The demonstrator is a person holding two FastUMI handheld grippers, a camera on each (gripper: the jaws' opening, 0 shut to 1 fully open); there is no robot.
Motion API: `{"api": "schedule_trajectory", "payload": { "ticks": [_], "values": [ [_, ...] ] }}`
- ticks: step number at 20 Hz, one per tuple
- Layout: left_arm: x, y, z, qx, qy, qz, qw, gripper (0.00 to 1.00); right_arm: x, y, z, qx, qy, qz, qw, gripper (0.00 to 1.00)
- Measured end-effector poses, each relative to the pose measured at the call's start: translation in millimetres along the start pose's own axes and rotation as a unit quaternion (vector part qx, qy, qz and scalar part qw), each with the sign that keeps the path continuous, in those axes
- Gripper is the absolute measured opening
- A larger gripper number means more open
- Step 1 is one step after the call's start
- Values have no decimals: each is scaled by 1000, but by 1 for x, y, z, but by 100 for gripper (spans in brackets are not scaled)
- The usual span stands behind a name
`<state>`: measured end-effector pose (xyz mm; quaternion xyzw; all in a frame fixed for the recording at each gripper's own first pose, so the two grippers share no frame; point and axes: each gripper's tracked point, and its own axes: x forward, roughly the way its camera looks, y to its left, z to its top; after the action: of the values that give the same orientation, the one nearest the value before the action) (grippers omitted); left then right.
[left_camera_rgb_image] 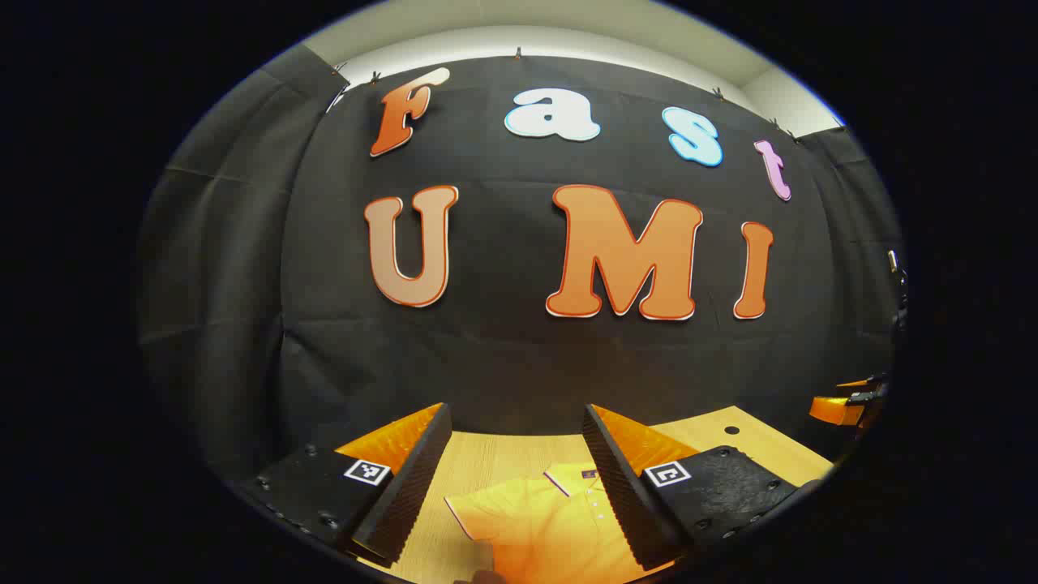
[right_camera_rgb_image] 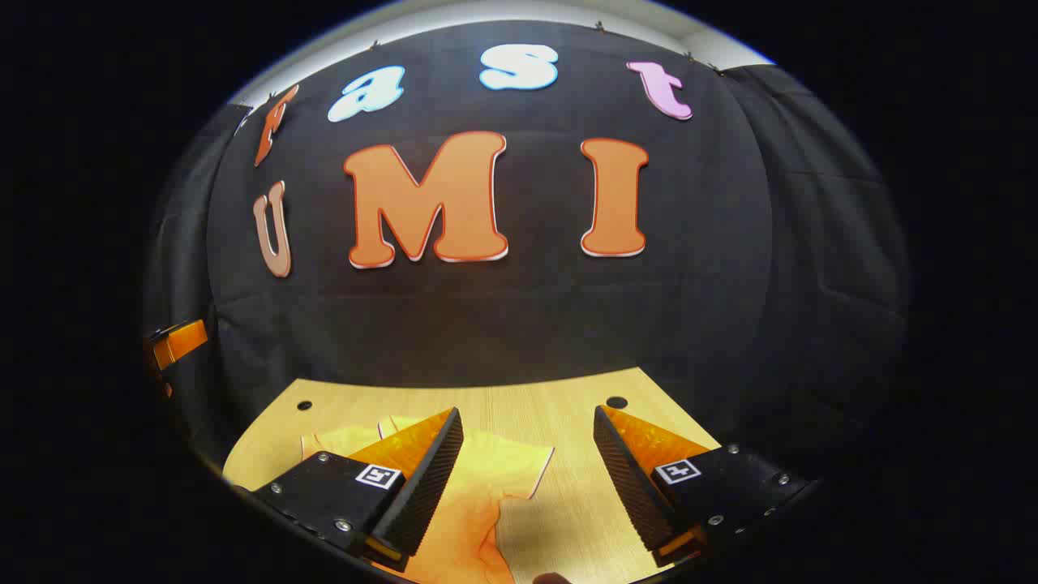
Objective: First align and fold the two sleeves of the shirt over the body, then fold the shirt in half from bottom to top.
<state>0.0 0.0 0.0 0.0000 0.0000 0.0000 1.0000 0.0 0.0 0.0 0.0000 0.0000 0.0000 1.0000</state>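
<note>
Wooden table (right_camera_rgb_image: 568,405) — yellow shirt (left_camera_rgb_image: 551,519) flat below both wide-open, empty grippers: left gripper (left_camera_rgb_image: 516,487), right gripper (right_camera_rgb_image: 527,478).

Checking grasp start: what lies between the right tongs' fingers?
Right gripper view: open right tongs frame the shirt sleeve edge and bare table; nothing gripped.

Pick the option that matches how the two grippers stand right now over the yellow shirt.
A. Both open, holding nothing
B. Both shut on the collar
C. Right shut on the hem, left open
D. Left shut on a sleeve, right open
A: the left gripper and the right gripper each show their fingers spread wide apart above the shirt, which lies flat on the wooden table, no cloth pinched.
</note>
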Motion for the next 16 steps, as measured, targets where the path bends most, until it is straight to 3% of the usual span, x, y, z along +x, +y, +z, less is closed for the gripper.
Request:
{"api": "schedule_trajectory", "payload": {
  "ticks": [16],
  "values": [
    [-4, 7, -3, -16, 1, 6, 1000, 98, -2, 2, -1, -6, -4, 2, 1000, 98]
  ]
}}
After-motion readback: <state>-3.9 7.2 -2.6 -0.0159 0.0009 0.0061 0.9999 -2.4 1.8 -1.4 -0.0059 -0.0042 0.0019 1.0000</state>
